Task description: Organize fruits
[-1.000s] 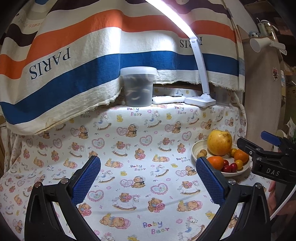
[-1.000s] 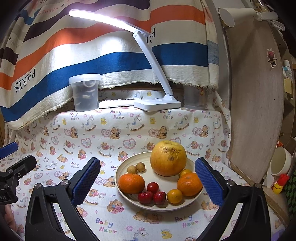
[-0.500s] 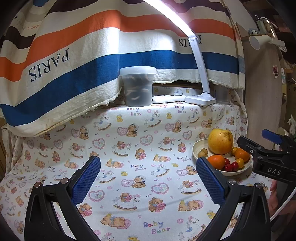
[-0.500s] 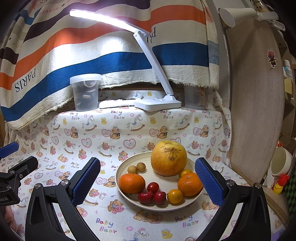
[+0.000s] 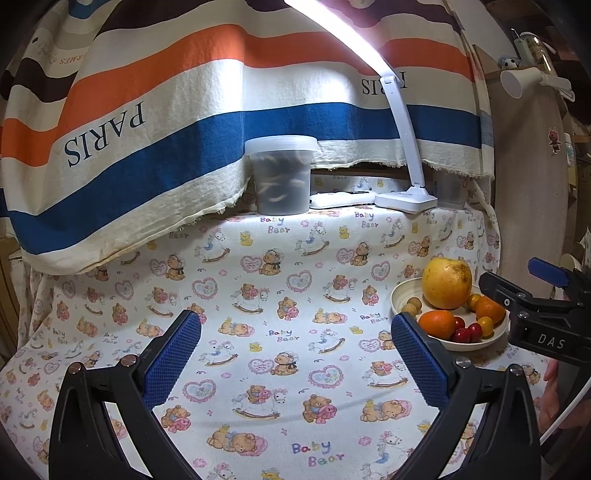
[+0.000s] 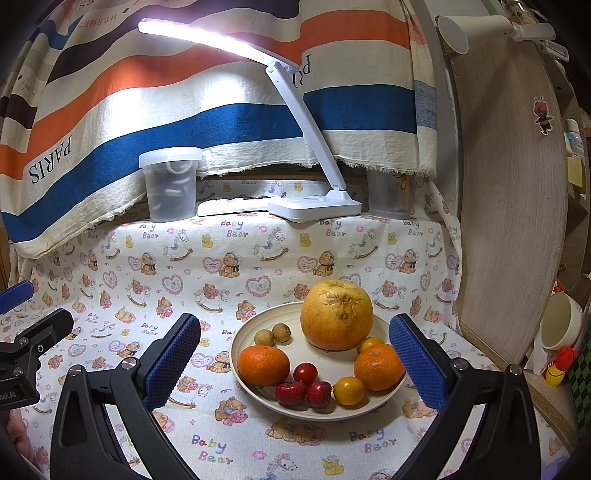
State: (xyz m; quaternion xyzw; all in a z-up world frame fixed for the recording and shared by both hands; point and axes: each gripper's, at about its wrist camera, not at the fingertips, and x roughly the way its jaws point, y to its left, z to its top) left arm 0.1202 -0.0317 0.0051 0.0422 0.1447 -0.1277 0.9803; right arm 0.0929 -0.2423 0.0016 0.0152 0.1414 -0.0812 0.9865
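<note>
**Fruit plate waits on the bench**

The left gripper (image 5: pixel 295 354) hangs over the bear cloth (image 5: pixel 280 280), fingers spread wide and holding nothing. It has pulled back a bit since a second ago.

The plate (image 6: pixel 243 332) of fruit sits flat on the right side of the bench. The big round grapefruit (image 6: pixel 336 314) stands at its back, stem end facing forward.

The right gripper (image 6: pixel 295 354) hovers just before the plate, fingers wide apart, same as before.

A lit desk lamp (image 6: pixel 207 35) floods both sharp views, its bar blown out to white glare (corners go black); fisheye bends the edges.
</note>
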